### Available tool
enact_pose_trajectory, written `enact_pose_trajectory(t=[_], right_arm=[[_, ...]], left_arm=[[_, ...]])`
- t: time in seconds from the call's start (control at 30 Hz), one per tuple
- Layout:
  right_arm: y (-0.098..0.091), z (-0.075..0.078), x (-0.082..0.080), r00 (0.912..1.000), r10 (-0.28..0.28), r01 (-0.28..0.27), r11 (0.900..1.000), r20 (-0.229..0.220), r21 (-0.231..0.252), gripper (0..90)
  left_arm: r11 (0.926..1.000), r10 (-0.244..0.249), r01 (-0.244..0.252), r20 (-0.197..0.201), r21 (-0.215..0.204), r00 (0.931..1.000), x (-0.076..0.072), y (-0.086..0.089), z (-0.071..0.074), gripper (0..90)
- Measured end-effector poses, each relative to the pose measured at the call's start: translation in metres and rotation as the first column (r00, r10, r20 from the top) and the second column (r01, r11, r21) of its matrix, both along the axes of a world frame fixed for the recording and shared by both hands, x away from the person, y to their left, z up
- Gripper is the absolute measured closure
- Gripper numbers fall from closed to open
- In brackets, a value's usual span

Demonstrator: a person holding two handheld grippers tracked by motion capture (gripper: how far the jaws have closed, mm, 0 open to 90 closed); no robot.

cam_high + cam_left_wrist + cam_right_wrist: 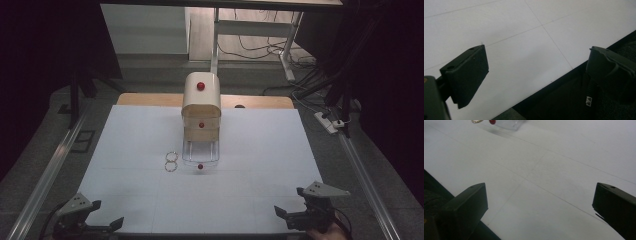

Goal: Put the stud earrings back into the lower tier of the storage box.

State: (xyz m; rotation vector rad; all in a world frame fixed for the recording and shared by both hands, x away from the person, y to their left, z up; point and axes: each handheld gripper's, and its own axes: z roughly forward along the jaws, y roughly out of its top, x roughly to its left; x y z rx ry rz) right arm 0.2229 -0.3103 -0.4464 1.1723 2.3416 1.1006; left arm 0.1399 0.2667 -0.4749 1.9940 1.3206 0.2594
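A small wooden chest [201, 107] with a rounded top and red knobs stands at the middle of the white table [125, 145]. Its bottom drawer [200, 152], clear with a red knob [200, 166], is pulled out toward me. Two metal rings [171, 161] lie on the table just left of that drawer. My left gripper [106, 213] rests open at the front left corner, nothing between its jaws [536, 67]. At the front right my right gripper [290, 201] is open and empty [540, 202], held by a hand. Far ahead of it are the drawer's knob [492, 122] and a ring [477, 121].
The table's front edge [544, 86] runs under the left gripper's jaws. Metal rails [50, 165] flank the table on both sides. Behind the table stand a desk frame [216, 35] and loose cables with a power strip [327, 122] on the floor.
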Motion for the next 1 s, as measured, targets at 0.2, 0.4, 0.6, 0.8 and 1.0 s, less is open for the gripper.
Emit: enact_pose_trajectory(t=[0.2,0.4,0.6,0.8,1.0], right_arm=[[0.0017,-0.0007,0.0014,0.999,0.04,-0.039,0.9991,-0.022,0.016,0.0],[0.0003,-0.0011,0.0029,0.9975,0.059,-0.057,0.9978,-0.041,0.033,0.0],[0.0014,-0.0018,0.0035,0.9964,0.068,-0.067,0.9974,-0.051,0.029,0.0],[0.0011,-0.0019,0.0042,0.9954,0.075,-0.074,0.9968,-0.059,0.03,0.0],[0.0014,-0.0024,0.0049,0.9941,0.085,-0.083,0.996,-0.067,0.035,0.0]], left_arm=[[0.9997,0.0,-0.001,-0.009,-0.024,1.0,0.0002,0.0027,-0.0005,4.4],[0.9996,0.006,-0.006,-0.027,-0.027,0.9996,0.0018,0.0034,-0.001,4.0],[1.0,-0.001,0.001,-0.029,-0.004,0.9996,0.002,0.0005,-0.0009,2.3],[0.9999,0.002,-0.002,-0.029,0.01,0.9996,0.0023,-0.0004,-0.0007,0.0],[0.9999,0.012,-0.012,-0.038,-0.007,0.9992,0.0046,0.0003,0.0009,0.0]])
